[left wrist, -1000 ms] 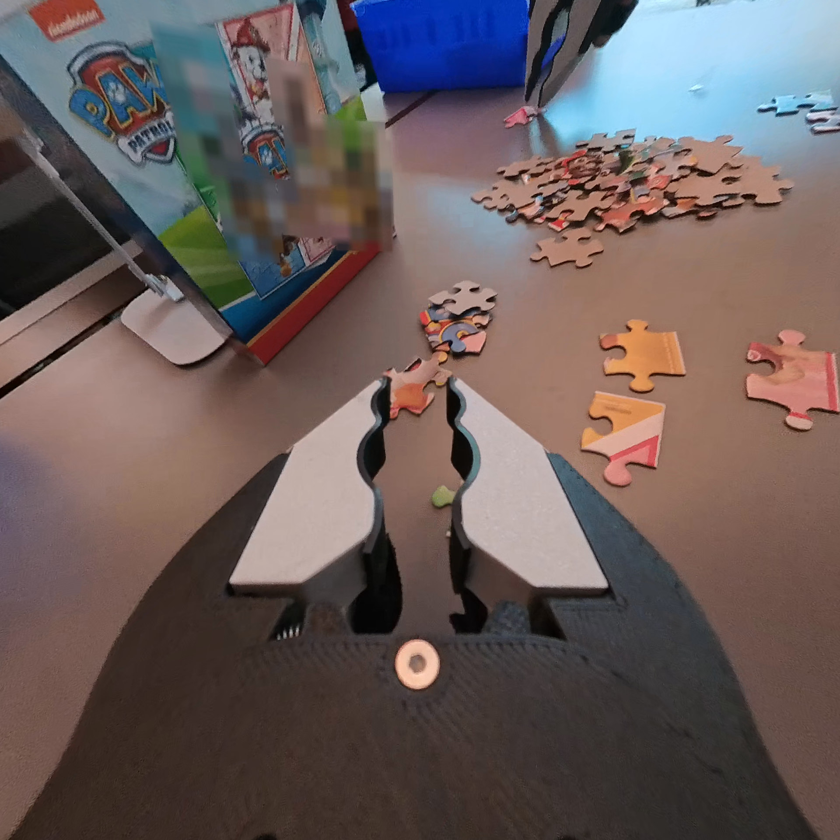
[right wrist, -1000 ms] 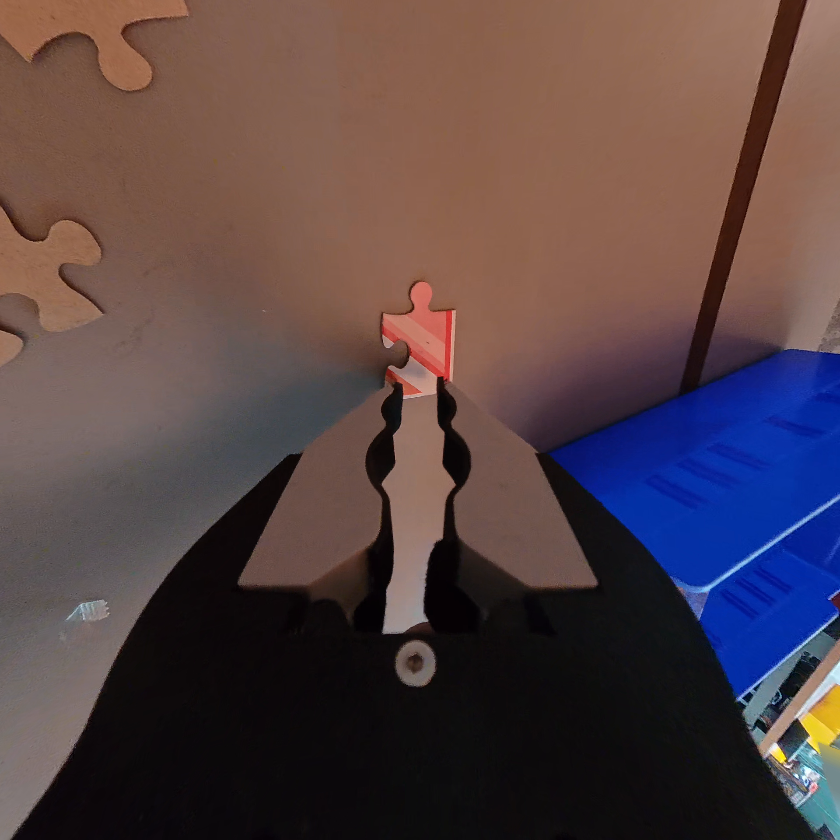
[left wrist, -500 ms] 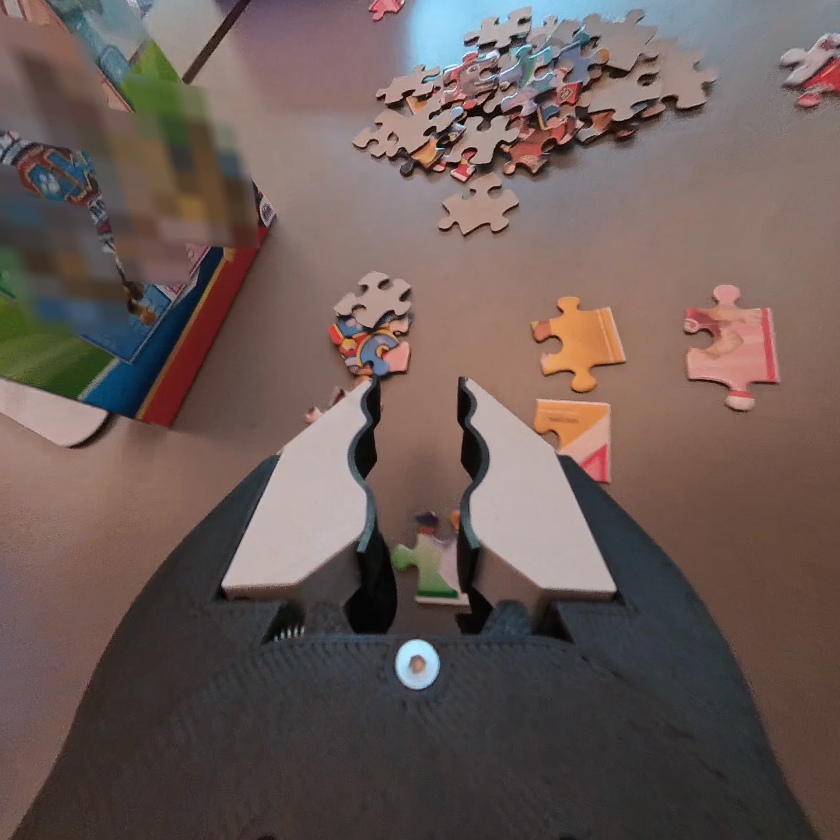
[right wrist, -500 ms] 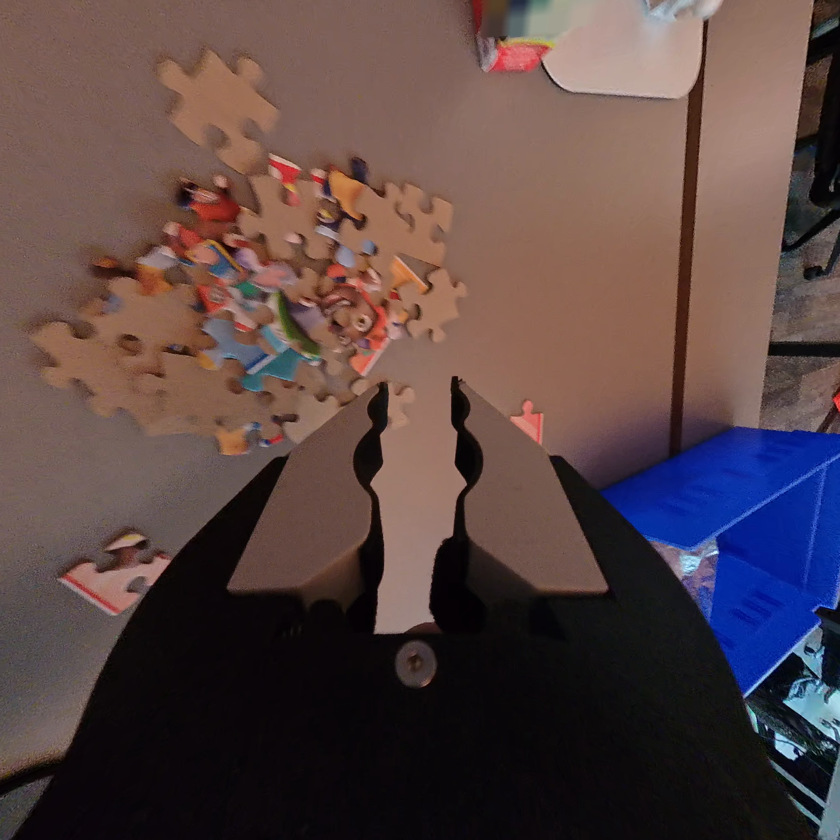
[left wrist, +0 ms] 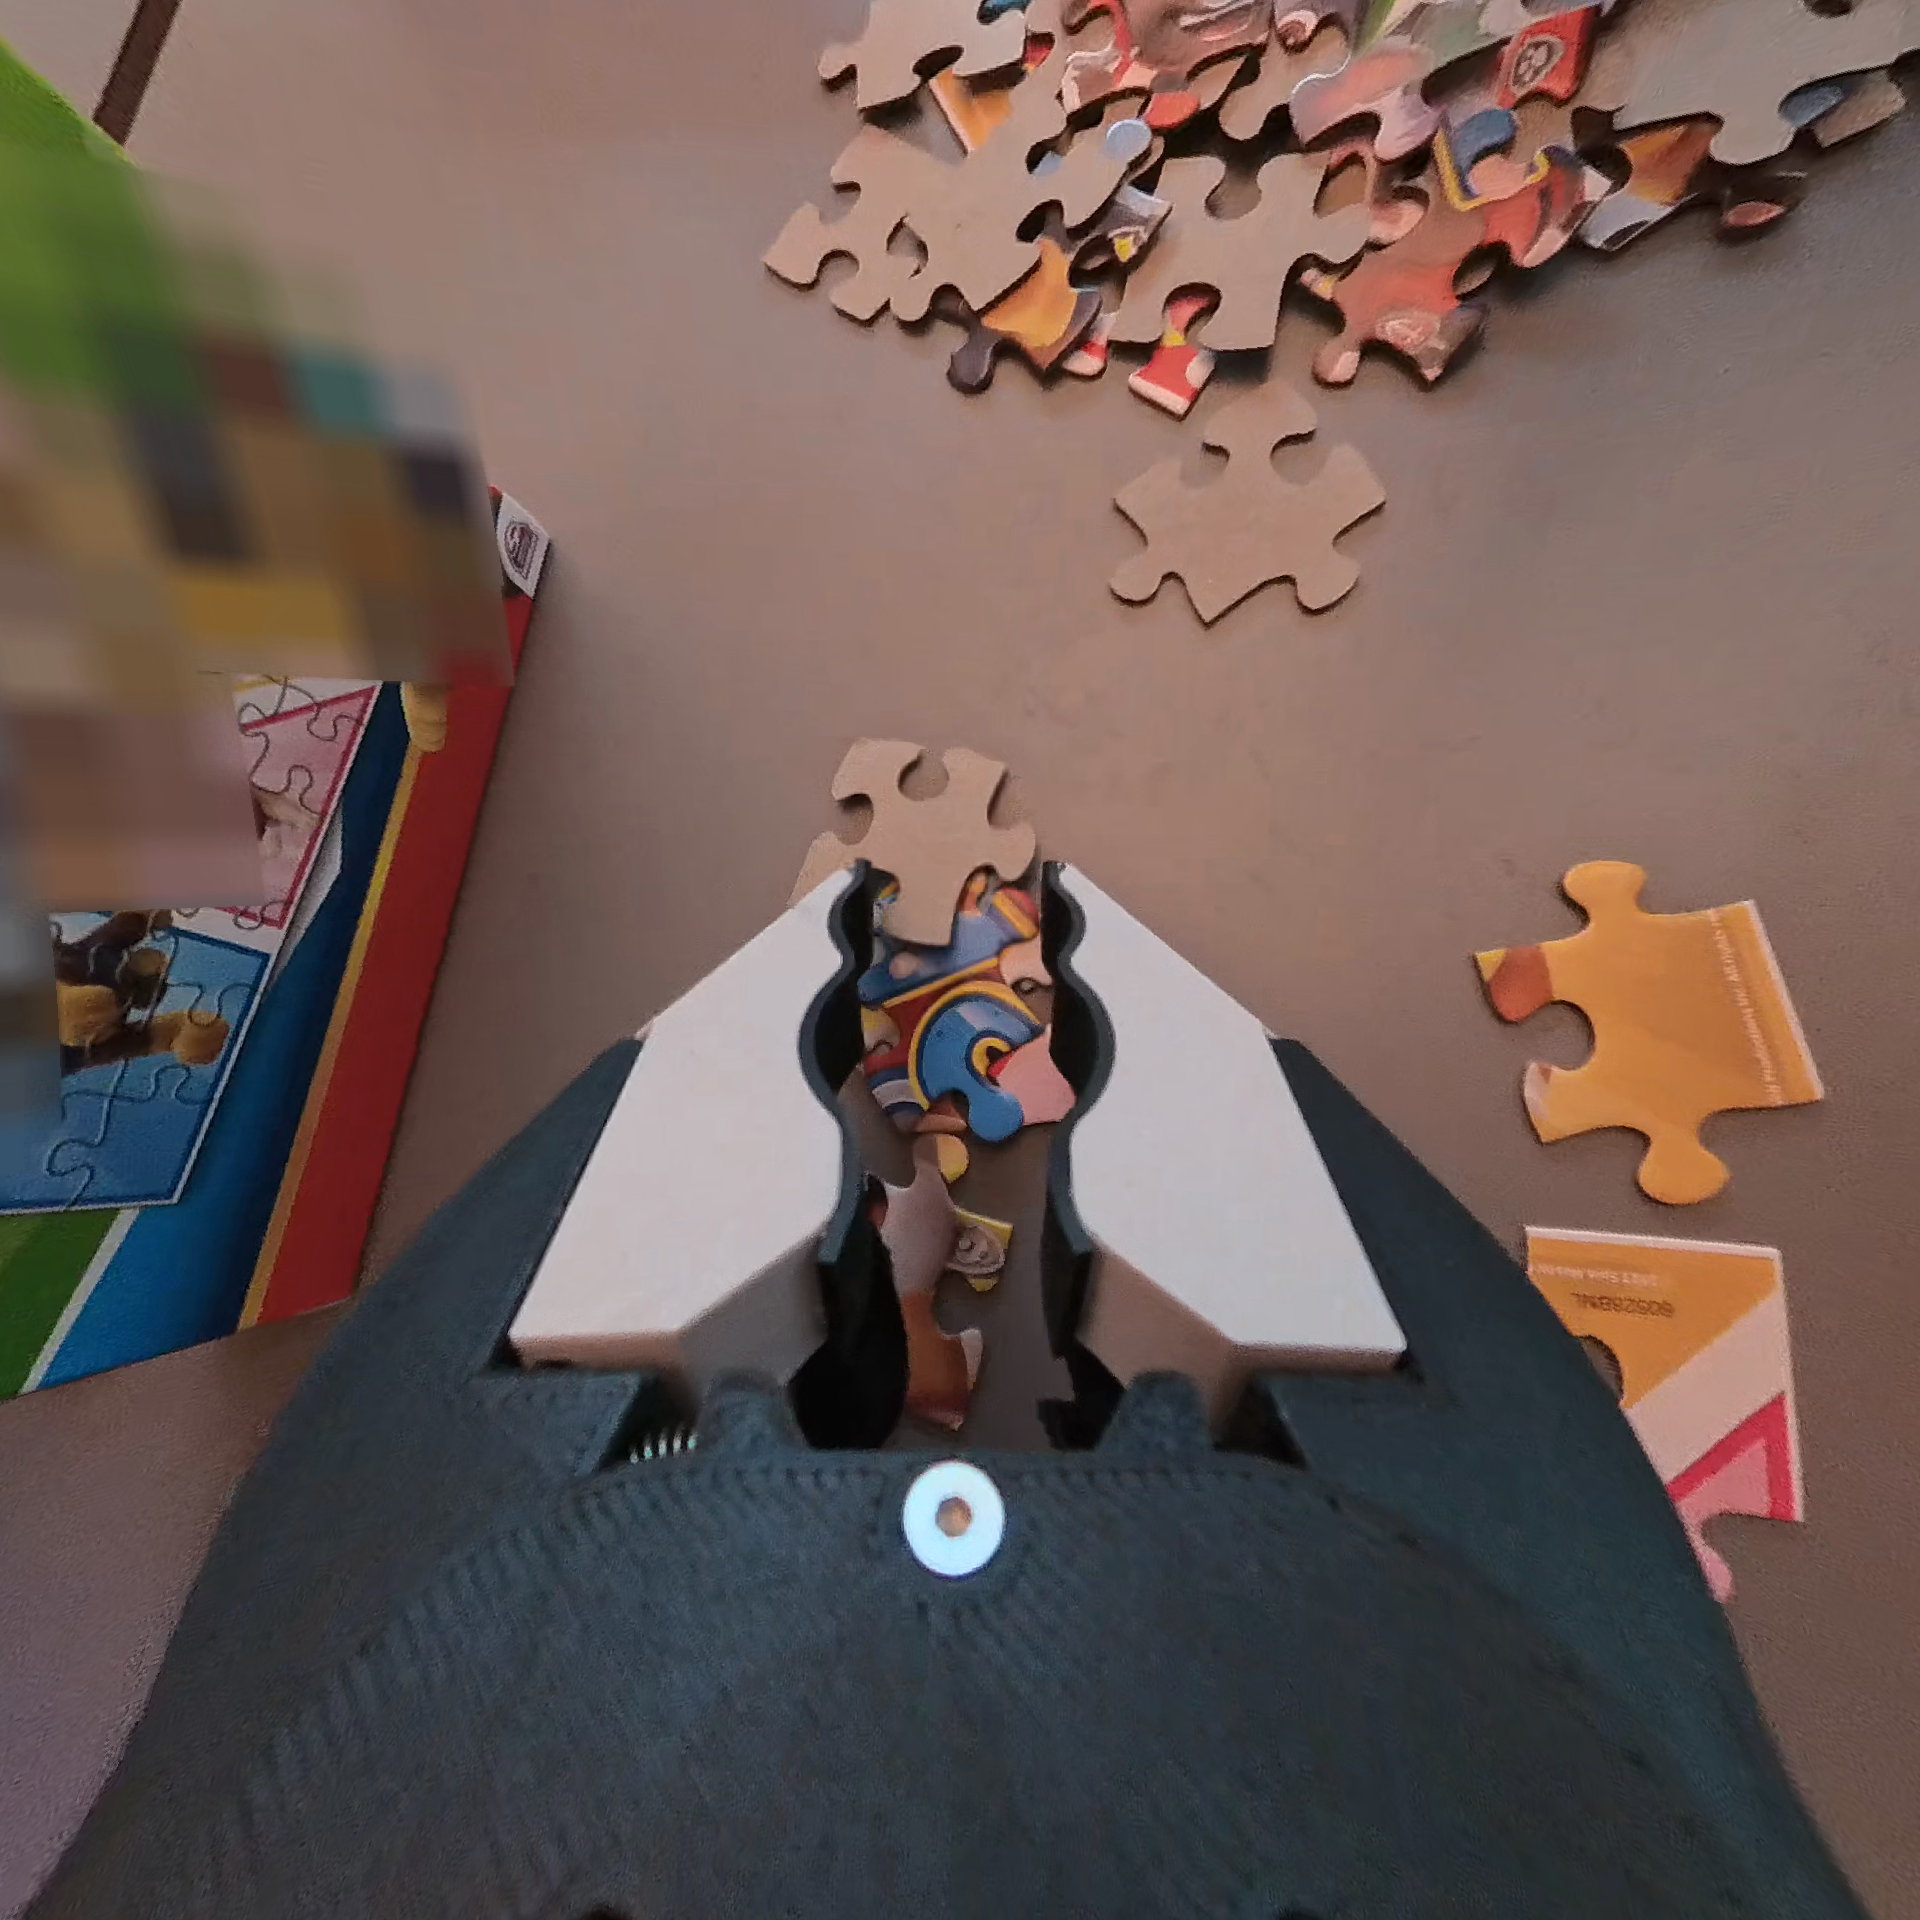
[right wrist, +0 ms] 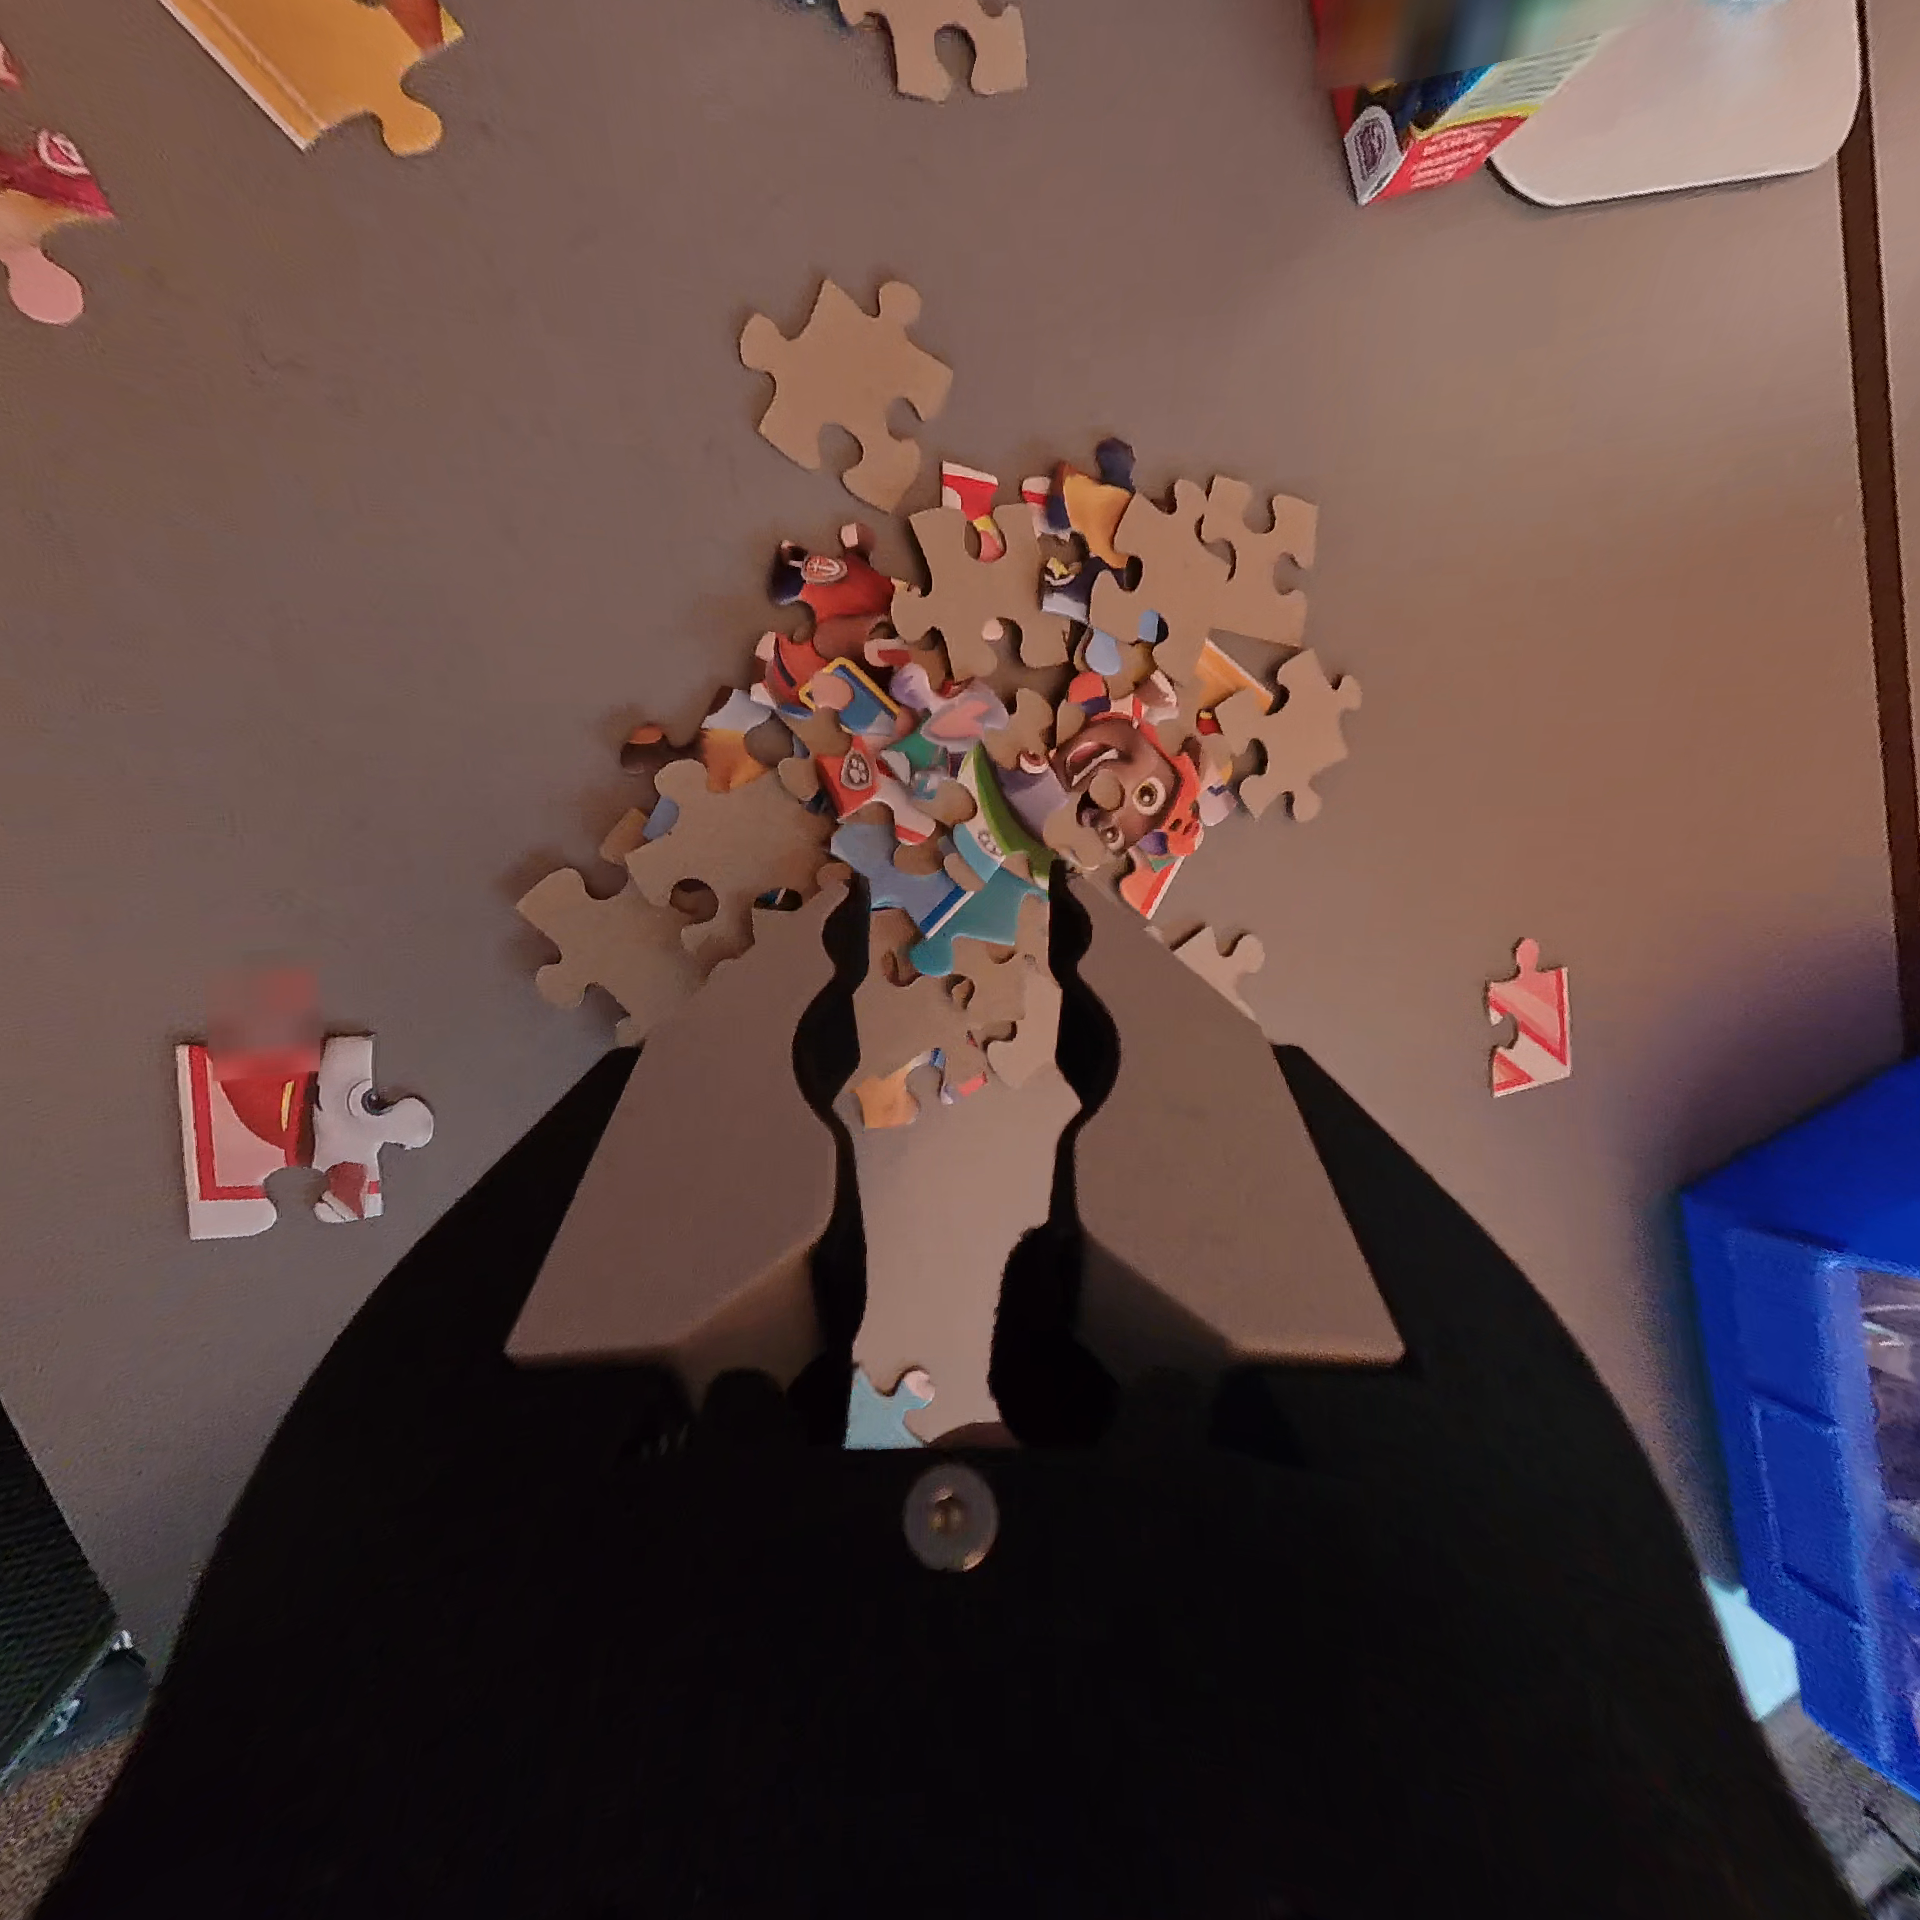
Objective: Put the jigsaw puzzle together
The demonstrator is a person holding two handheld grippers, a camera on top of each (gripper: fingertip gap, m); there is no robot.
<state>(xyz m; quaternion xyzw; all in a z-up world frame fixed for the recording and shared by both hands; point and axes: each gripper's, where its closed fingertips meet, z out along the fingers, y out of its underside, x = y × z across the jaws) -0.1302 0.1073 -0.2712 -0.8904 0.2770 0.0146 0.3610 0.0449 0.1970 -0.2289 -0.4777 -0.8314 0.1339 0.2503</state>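
Hovering over the brown counter (left wrist: 644, 343), the left claw (left wrist: 948, 883) is released, its jaws parted and gripping nothing, with a small cluster of puzzle pieces (left wrist: 961, 1029) lying on the surface between them: a cardboard-side-up piece overlapping blue and red printed ones. The puzzle box (left wrist: 343, 987) lies just left of that claw, and bare counter separates the cluster from the heap of loose pieces (left wrist: 1247, 177) farther ahead. To the right lie a yellow piece (left wrist: 1652, 1029) and an orange-and-pink edge piece (left wrist: 1694, 1361), apart from each other.

The right claw (right wrist: 954, 883) is also released and empty, poised above the near edge of the main pile (right wrist: 977, 727). A dark seam (right wrist: 1865, 520) marks the counter's right side, with a blue bin (right wrist: 1808, 1382) beyond it; what the bin holds is unclear.

Half a second ago the left claw sat farther back over a green piece; now it has advanced to straddle the cluster. The right claw has closed in on the pile, and a red-striped piece (right wrist: 1527, 1018) lies to its right.
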